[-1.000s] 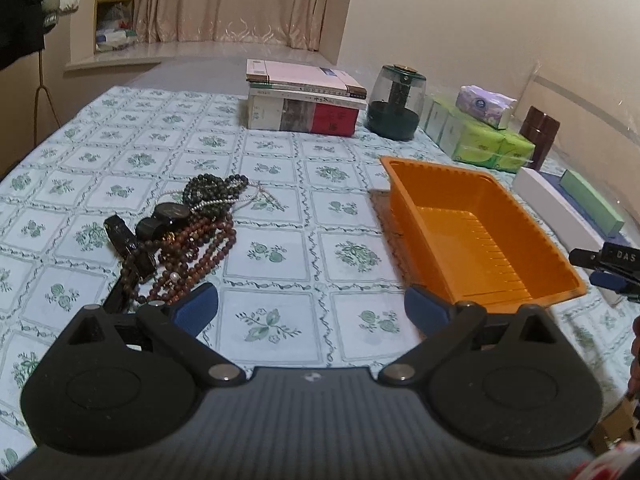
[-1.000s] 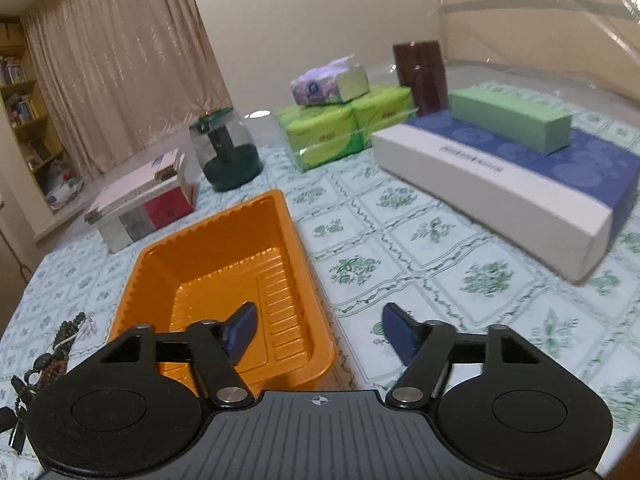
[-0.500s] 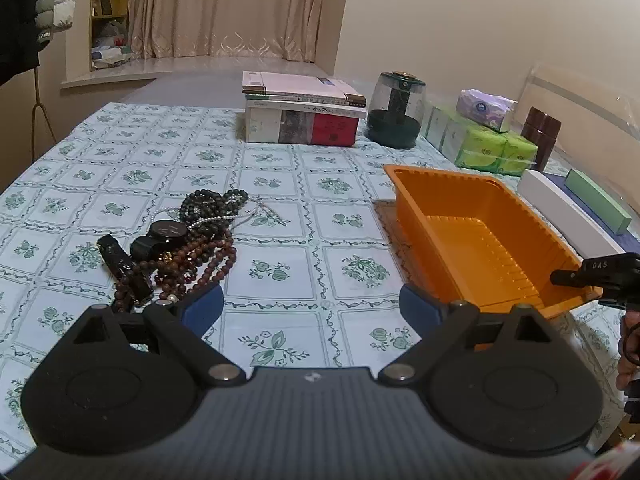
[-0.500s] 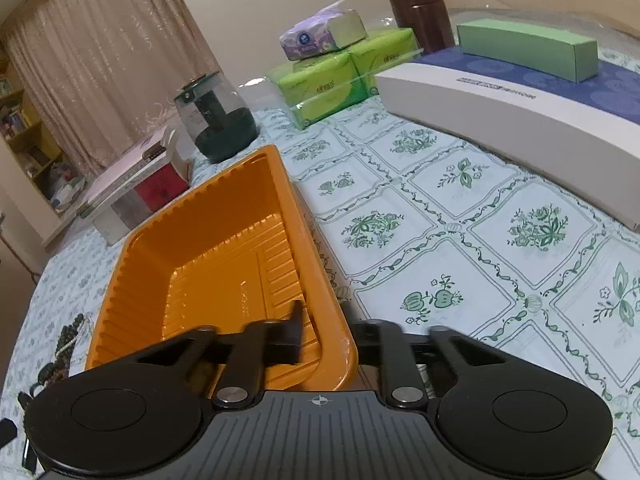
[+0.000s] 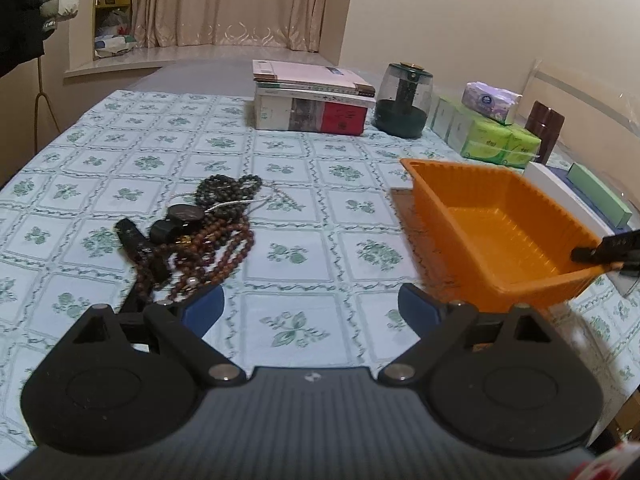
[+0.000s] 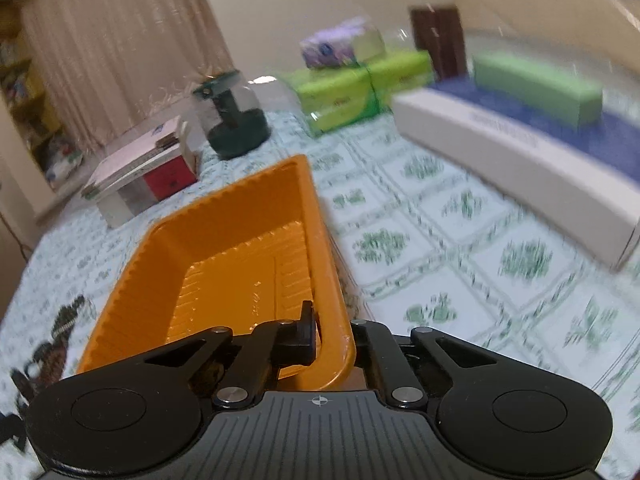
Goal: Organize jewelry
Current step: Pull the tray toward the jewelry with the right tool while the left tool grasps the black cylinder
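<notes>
Heap of dark wooden-bead necklaces and black watch [image 5: 192, 240] lies just ahead of L gripper [image 5: 310, 308], fingers wide, empty. R gripper [image 6: 334, 344] now clamped on near rim of orange ribbed plastic tray [image 6: 208, 240], which has shifted; probably repositioning towards jewelry.

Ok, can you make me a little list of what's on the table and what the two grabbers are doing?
tray: orange tray, nothing in it
jewelry: bead strands and a watch heaped on the tablecloth, left of the tray
left gripper: jaws wide open over bare cloth, holding nothing
right gripper: jaws just closed, pinching the tray's near corner rim
behind: books, tissue packs
</notes>
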Demonstrator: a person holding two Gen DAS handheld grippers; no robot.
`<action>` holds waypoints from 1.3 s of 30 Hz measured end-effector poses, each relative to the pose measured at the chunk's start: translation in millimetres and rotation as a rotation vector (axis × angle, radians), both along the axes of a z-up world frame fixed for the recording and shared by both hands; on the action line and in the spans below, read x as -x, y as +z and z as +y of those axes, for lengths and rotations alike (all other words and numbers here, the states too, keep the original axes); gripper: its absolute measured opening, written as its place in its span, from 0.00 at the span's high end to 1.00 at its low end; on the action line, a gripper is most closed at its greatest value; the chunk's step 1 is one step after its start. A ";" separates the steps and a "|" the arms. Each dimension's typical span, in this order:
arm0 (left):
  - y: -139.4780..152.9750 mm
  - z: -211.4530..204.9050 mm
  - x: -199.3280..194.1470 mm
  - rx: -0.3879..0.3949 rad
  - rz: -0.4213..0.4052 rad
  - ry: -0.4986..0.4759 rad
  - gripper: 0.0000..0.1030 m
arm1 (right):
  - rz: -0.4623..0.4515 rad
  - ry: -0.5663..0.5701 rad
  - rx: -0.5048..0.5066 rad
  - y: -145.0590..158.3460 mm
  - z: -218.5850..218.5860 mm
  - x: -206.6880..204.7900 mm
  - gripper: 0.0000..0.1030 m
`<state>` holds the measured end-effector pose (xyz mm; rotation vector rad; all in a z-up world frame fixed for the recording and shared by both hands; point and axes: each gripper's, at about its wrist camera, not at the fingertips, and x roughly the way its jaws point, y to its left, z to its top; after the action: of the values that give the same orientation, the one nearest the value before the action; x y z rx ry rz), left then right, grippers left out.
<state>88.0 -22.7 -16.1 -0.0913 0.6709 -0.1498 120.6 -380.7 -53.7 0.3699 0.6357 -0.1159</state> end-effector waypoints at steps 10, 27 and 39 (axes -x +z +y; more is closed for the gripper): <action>1.0 46.6 10.1 -0.025 0.000 0.056 0.13 | -0.024 0.156 0.482 26.4 80.4 16.0 0.96; -34.5 99.5 2.6 -0.214 0.053 0.011 0.38 | -0.036 0.268 0.788 30.4 147.5 20.5 0.96; -54.1 98.9 -28.0 -0.289 0.109 -0.043 0.83 | -0.032 0.259 0.798 30.0 148.3 22.2 0.96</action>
<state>116.1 76.2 -70.2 0.1937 0.7969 -0.0885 98.3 -232.4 -23.7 -0.4789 0.5525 -0.1062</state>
